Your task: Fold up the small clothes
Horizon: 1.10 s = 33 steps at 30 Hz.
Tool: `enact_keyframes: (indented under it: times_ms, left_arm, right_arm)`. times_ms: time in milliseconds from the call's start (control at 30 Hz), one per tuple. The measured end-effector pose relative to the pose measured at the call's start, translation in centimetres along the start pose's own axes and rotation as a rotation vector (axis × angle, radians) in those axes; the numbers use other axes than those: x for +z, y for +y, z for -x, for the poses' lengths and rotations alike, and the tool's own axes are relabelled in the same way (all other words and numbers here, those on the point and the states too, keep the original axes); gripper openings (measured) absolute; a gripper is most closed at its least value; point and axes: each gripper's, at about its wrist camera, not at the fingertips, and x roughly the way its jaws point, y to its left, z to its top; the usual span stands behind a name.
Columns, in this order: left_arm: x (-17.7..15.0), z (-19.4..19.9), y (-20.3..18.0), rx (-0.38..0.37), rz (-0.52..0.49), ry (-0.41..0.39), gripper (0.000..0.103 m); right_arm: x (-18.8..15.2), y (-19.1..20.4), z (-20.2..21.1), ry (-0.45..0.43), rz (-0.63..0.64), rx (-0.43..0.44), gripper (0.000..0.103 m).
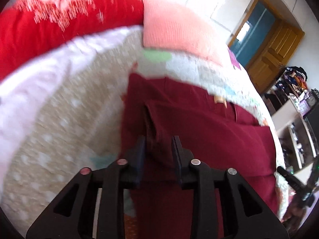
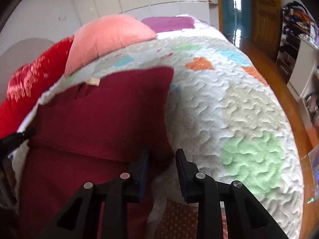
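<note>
In the left wrist view the left gripper (image 1: pixel 158 149) sits low over the dark red garment (image 1: pixel 199 139), its fingers (image 1: pixel 140 155) narrowly parted with a raised fold of that cloth running up between them; the blur makes it impossible to tell whether they pinch the fold or only straddle it. In the right wrist view the right gripper (image 2: pixel 162 163) hovers at the garment's (image 2: pixel 99 115) right edge, its fingers (image 2: pixel 182 165) apart at a moderate width, with the garment's lower right corner and a strip of quilt (image 2: pixel 229 103) showing in the gap and nothing gripped. The garment lies spread on the bed's quilt toward the bed's left side, one layer folded over another so that a horizontal crease crosses it, and a small pale label (image 2: pixel 93 81) shows at its far edge. The quilt is white and puckered, with green, orange and blue patches. Beyond the garment, toward the far end of the bed, a salmon pink pillow (image 2: pixel 107 37) rests beside a bright red cushion (image 2: pixel 31 83) with white pattern, and a purple cloth (image 2: pixel 169 23) lies flat behind the pillow. Farthest off, past the bed's right edge, stand a wooden door (image 2: pixel 265 14) and cluttered shelves (image 2: pixel 295 31).
</note>
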Motion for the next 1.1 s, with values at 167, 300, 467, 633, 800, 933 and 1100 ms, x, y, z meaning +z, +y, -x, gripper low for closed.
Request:
enact_keyframes:
  times_ms: [167, 300, 467, 633, 800, 933, 1100]
  left_arm:
    - [1.2, -0.3, -0.9, -0.007, 0.003, -0.028, 0.044]
    - [0.9, -3.7, -0.6, 0.075, 0.000, 0.055, 0.044]
    - [0.3, -4.9, -0.1, 0.089, -0.023, 0.051, 0.044]
    - [-0.1, -3.3, -0.2, 0.092, -0.042, 0.044, 0.044]
    - [-1.4, -3.6, -0.9, 0.133, -0.096, 0.029, 0.045]
    - [-1.6, -2.3, -1.3, 0.153, -0.116, 0.030, 0.045]
    - [-3.0, 0.0, -1.8, 0.188, -0.139, 0.030, 0.045]
  right_arm:
    - [3.0, 2.8, 0.8, -0.100, 0.058, 0.040, 0.026]
    - [5.2, 4.6, -2.6, -0.095, 0.088, 0.040, 0.026]
    - [6.1, 2.1, -7.8, -0.006, 0.007, -0.006, 0.026]
    - [5.9, 1.9, -4.8, -0.007, -0.010, 0.009, 0.027]
    - [1.5, 2.5, -2.8, 0.025, 0.071, -0.052, 0.042]
    - [1.0, 0.9, -3.4, 0.034, 0.009, -0.018, 0.044]
    - [-0.3, 1.4, 1.9, -0.056, 0.019, -0.022, 0.044]
